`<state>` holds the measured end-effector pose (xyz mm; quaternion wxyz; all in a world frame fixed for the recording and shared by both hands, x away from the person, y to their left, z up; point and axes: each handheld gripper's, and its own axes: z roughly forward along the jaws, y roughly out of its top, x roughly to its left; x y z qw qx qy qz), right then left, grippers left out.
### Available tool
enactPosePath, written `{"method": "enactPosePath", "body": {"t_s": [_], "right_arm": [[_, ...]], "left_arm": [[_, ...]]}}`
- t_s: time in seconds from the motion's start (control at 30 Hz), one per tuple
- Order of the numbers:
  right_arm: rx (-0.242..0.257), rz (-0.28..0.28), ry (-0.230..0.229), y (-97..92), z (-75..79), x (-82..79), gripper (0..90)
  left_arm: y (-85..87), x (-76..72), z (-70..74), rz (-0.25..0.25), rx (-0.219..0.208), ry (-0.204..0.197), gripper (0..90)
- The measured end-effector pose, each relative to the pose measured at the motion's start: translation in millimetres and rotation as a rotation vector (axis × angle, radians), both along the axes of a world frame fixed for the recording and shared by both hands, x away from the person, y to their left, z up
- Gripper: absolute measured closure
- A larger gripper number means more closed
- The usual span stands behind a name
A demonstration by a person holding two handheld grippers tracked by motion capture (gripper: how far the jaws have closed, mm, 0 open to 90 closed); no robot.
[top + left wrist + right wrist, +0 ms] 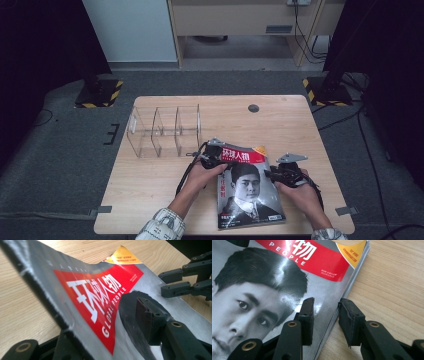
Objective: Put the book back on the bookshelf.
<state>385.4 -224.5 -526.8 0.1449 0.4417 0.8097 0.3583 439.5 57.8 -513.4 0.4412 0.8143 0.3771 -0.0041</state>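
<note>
Two grippers work one magazine (247,192) on the near right part of the wooden desk (150,180). Magazine lies near the desk's front edge, cover up, red title band at its far end, black-and-white portrait below.

Left gripper (220,159) sits at the magazine's far left corner. In the left gripper view the cover (100,297) is lifted and curls between the jaws: one jaw over the cover, the other under the raised spine edge. Partly open; cannot tell if the pads actually press the paper.

Right gripper (274,175) is at the magazine's right edge, about midway along it. In the right gripper view the jaws straddle the page edge (329,322), one over the cover, one over bare desk, clear gap on both sides, nothing gripped. Partly open.

Around: clear acrylic organiser (162,131) with three compartments stands on the far left of the desk, just beyond the left gripper, close to the magazine's far corner. Dark round grommet (253,108) near the far edge, well apart. Both hands come in from the near edge; plaid sleeve (162,227) on the left arm. Nothing lies between the magazine and the organiser except the left gripper and its cable.
</note>
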Motion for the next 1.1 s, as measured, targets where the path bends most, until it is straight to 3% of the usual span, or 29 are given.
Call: {"method": "enactPosePath", "body": {"t_s": [0.27, 0.8, 1.1], "right_arm": [[0.008, 0.012, -0.011, -0.4, -1.2, 0.0, 65.3], [0.013, 0.019, -0.024, -0.4, -2.4, -0.6, 65.0], [0.025, 0.02, -0.034, -1.3, -3.9, -1.0, 64.8]], "left_arm": [[-13.7, 3.0, 2.5, -0.018, 0.02, 0.006, 47.4], [-14.8, 9.3, 7.4, -0.009, 0.033, 0.058, 73.0], [-12.9, 10.3, 10.1, -0.004, 0.021, 0.077, 78.9]]}}
